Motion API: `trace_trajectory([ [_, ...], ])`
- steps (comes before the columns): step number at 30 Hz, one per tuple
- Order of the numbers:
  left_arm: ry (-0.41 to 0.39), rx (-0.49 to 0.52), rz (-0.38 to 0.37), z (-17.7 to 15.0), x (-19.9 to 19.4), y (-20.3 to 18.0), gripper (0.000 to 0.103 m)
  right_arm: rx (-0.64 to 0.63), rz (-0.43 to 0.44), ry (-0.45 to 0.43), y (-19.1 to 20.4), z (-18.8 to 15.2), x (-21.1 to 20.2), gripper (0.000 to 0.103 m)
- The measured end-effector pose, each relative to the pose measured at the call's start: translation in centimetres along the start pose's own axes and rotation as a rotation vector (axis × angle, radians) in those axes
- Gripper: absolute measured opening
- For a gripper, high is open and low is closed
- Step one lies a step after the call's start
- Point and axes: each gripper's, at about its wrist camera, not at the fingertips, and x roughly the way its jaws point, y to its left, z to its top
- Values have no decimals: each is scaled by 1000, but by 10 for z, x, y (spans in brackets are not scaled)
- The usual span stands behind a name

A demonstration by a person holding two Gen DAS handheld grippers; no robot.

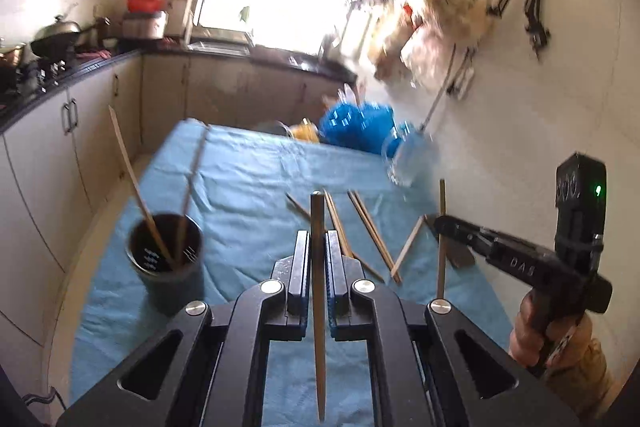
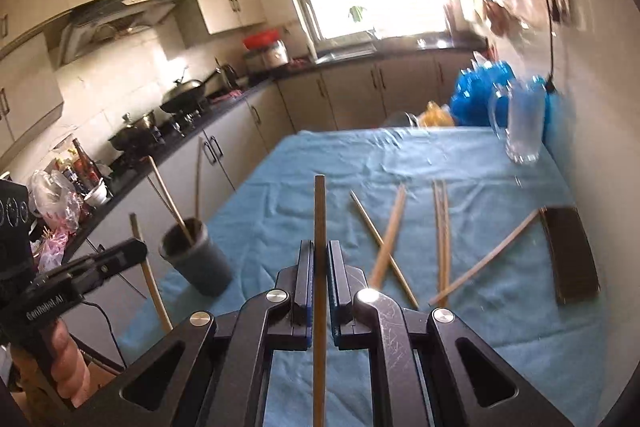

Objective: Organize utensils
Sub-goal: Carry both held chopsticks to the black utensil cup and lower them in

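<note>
Left to right across the blue cloth (image 1: 248, 163).

Far left: dark holder cup (image 1: 166, 255) stands upright on the cloth near its left edge. Two chopsticks lean in it, tips up and splayed apart. In the right wrist view the same cup (image 2: 196, 259) sits left of centre.

Centre-left: left gripper (image 1: 318, 247), jaws pressed together on a single chopstick (image 1: 318, 267). The stick runs between the pads, blunt end poking forward past the fingertips, tapered end trailing back under the gripper body. Pale brown wood, plain, straight. The cup is to the left of this gripper, well apart from it.

Centre: loose chopsticks (image 1: 360, 219) lie scattered on the cloth ahead of and right of the left gripper, some crossing, one pair side by side. Same pale wood.

Centre-right: right gripper (image 2: 319, 259), jaws pinching another single chopstick (image 2: 319, 227), held the same way, blunt end forward. Seen from the left wrist view, the right gripper (image 1: 440, 223) holds its stick near vertical above the cloth.

Right: a dark flat rectangular object (image 2: 572, 255) lies on the cloth by the wall, one loose stick leaning onto its edge. Beyond it, a clear glass (image 2: 522, 123), blurred.
</note>
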Motion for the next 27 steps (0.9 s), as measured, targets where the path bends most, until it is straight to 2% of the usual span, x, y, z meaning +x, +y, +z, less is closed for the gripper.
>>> trace_trajectory([
  [9,-138,-52,110,44,-34,39,6,-30,79,-70,49,39,21,7],
  [17,-240,-111,166,87,-44,79,6,-12,177,-198,110,86,48,7],
  [22,-245,-102,211,103,-28,96,6,6,238,-259,142,106,68,7],
  [27,-233,-126,217,113,-6,118,6,-14,205,-317,162,112,98,7],
])
